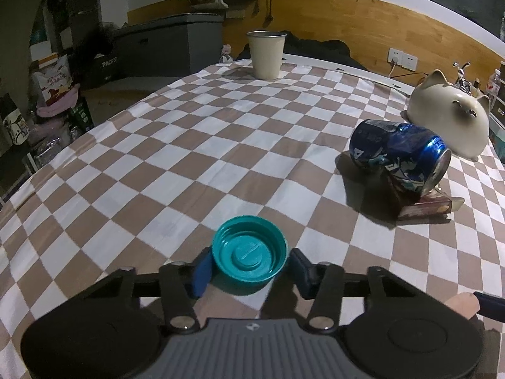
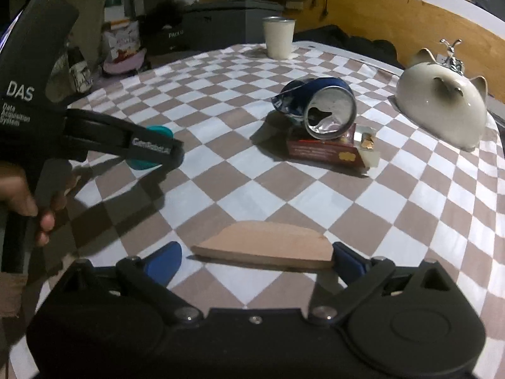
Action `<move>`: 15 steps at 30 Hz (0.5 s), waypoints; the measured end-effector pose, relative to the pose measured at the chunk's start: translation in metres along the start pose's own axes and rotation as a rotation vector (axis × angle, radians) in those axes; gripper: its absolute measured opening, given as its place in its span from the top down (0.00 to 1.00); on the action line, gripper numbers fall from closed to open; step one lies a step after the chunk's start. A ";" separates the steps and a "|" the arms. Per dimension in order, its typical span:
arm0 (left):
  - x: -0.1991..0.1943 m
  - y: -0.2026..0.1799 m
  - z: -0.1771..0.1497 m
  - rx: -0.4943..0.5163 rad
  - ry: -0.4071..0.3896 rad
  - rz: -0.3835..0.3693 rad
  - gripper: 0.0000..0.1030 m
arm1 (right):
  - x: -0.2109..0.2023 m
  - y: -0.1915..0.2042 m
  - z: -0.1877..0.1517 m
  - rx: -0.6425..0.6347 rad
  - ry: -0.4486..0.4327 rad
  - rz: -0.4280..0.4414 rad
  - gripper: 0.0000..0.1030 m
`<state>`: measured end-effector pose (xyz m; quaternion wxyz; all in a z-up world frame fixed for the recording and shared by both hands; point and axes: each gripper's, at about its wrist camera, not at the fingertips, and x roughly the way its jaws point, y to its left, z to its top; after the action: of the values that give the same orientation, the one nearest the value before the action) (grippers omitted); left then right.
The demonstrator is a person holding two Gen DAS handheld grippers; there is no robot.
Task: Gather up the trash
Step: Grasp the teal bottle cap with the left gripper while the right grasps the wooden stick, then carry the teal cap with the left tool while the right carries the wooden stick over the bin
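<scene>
A teal bottle cap lies open side up between the blue pads of my left gripper; the jaws stand close on both sides of it, touching or nearly so. In the right wrist view the left gripper holds the cap just above the cloth. My right gripper is open, with a flat tan wood-like piece lying between its pads and touching the right one. A crushed blue can rests on a dark red wrapper box.
A checkered cloth covers the table. A cream cup stands at the far edge. A ceramic cat figure sits at the right, behind the can. Boxes and bags stand on the floor at the left.
</scene>
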<state>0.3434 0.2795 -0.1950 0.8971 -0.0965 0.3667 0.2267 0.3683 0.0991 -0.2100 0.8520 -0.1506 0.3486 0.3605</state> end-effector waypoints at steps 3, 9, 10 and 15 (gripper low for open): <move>-0.003 0.001 -0.001 -0.006 0.006 -0.002 0.52 | -0.002 -0.002 0.002 0.019 0.002 -0.011 0.09; -0.004 -0.005 -0.004 -0.007 0.006 0.016 0.51 | 0.002 -0.006 0.009 0.071 0.017 -0.004 0.05; -0.003 -0.006 -0.003 -0.009 0.007 0.018 0.51 | 0.003 -0.005 0.010 0.074 0.019 -0.007 0.03; 0.001 -0.008 0.002 -0.017 0.016 0.030 0.51 | 0.006 -0.002 0.011 0.079 0.017 -0.031 0.07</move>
<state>0.3495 0.2733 -0.1939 0.8898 -0.1004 0.3733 0.2427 0.3779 0.1066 -0.2065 0.8598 -0.1251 0.3673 0.3318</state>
